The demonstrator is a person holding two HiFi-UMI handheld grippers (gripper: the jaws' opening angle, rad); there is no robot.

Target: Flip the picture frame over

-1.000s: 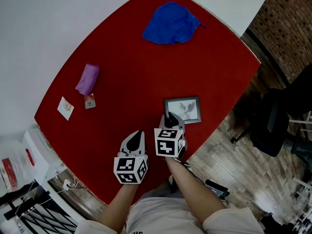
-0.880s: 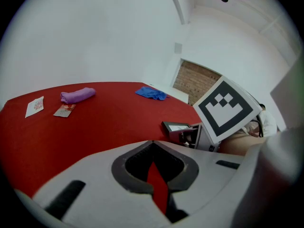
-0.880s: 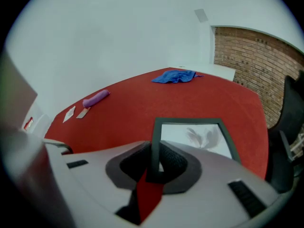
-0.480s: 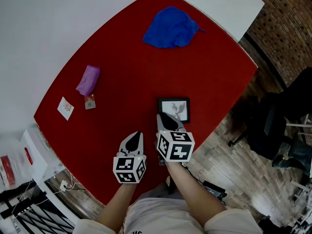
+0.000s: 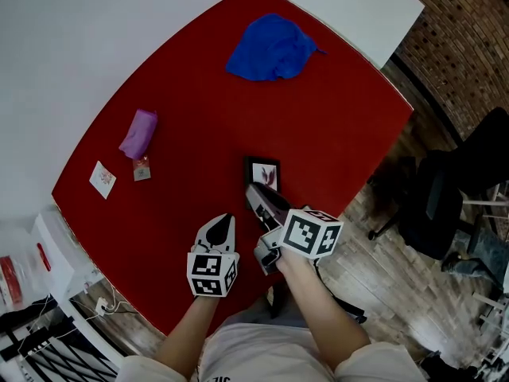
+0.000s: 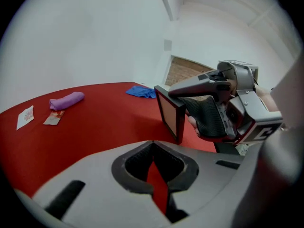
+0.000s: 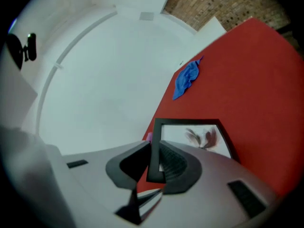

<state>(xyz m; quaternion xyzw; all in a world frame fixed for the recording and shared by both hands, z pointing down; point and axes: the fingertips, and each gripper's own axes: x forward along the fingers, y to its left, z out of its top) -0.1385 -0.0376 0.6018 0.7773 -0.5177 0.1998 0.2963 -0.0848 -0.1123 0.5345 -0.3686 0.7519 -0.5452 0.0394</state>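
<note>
- Head view: finds one small black-bordered picture frame with a pale print (image 5: pixel 263 171) over the near part of the red-covered table (image 5: pixel 199 94), pinched at its near edge by the right tongs (image 5: pixel 258 191). Shows the left tongs (image 5: pixel 225 216) just beside, apart from the frame.
- Same view, counted: one frame and two tongs. Also one crumpled blue cloth (image 5: pixel 270 48) at the far end. At the left, one rolled purple cloth (image 5: pixel 137 132), one white card (image 5: pixel 102 179) and one small printed sachet (image 5: pixel 141 168).
- Left gripper view: shows the left tongs closed tip to tip on nothing, with only a sliver of red table behind. Shows the frame stood on edge, near upright, in the right tongs. Cannot tell whether its lower corner touches the table.
- Right gripper view: shows the right tongs clamped across the black border on one side of the frame, near a corner, print face toward the camera.
- Judged for handling: probably light and stiff, so liftable from one edge. Likely smooth-bordered and glazed, so apt to swivel in a corner pinch and to crack if dropped. Best gripped on the border, never on the pane, and laid down gently.
</note>
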